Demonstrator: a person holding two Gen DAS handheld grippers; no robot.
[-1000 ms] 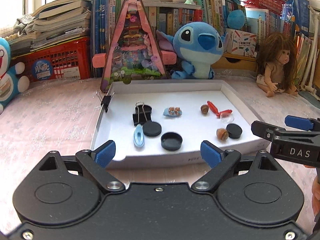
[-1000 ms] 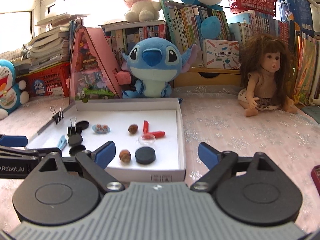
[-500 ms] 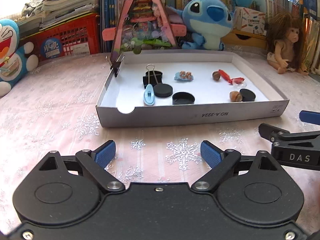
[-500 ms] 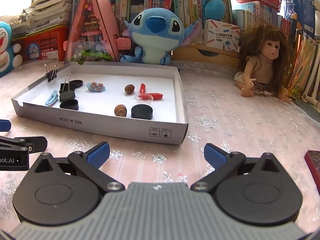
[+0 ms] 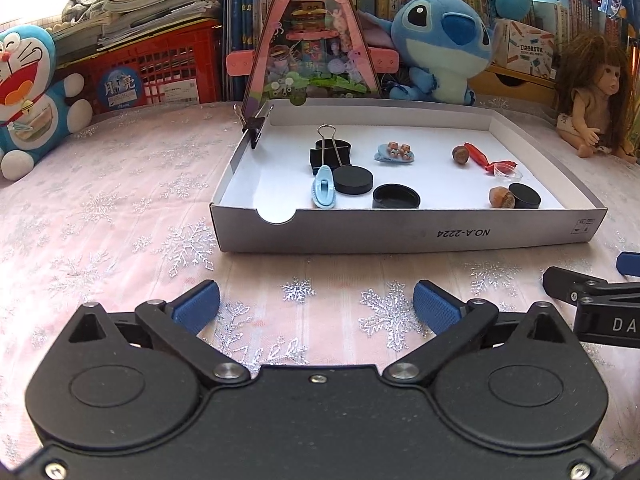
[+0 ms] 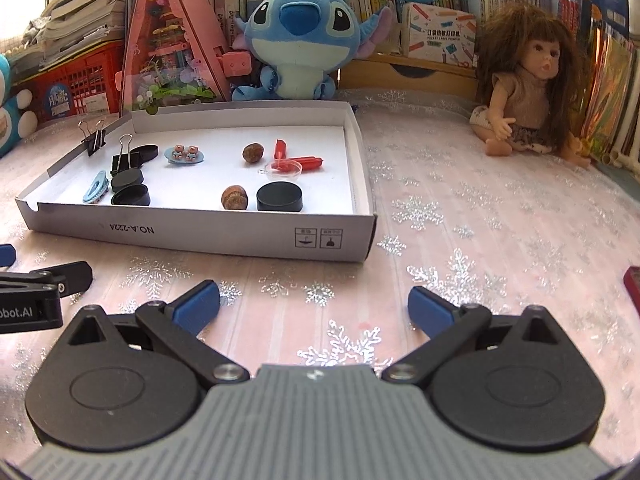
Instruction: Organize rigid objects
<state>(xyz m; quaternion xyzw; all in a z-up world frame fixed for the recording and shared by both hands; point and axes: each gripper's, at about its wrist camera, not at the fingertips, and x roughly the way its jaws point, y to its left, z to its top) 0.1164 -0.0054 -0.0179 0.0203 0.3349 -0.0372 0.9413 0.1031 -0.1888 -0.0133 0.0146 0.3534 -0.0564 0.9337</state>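
The tabletop (image 5: 120, 184) under its pink snowflake cloth carries everything, and the white box (image 5: 400, 236) sits mid-frame as our landmark, with the blue plush (image 6: 300, 40) right behind its far wall and the doll (image 6: 524, 92) well off to its right. Inside the box the small rigid items are all in: a black binder clip (image 5: 330, 156) toward the back left, a second clip (image 6: 94, 140) pinched on the left wall, a light blue clip (image 5: 324, 188) near the front left, black round caps (image 5: 396, 197) along the front, two nuts (image 6: 235, 197), a red piece (image 6: 304, 161) and a tiny clear dish (image 6: 285, 169) to the right. Nothing loose shows on the cloth around the box, so by my reading the gathering looks done or close to it; whether a finer sort inside the box is wanted, I can't say. Now the left gripper (image 5: 316, 306), low in front of the box's near wall, fingers having just spread to their widest, nothing between them. The right gripper (image 6: 314, 306), in front of the box's near right corner, fingers just as wide, empty too, touching nothing
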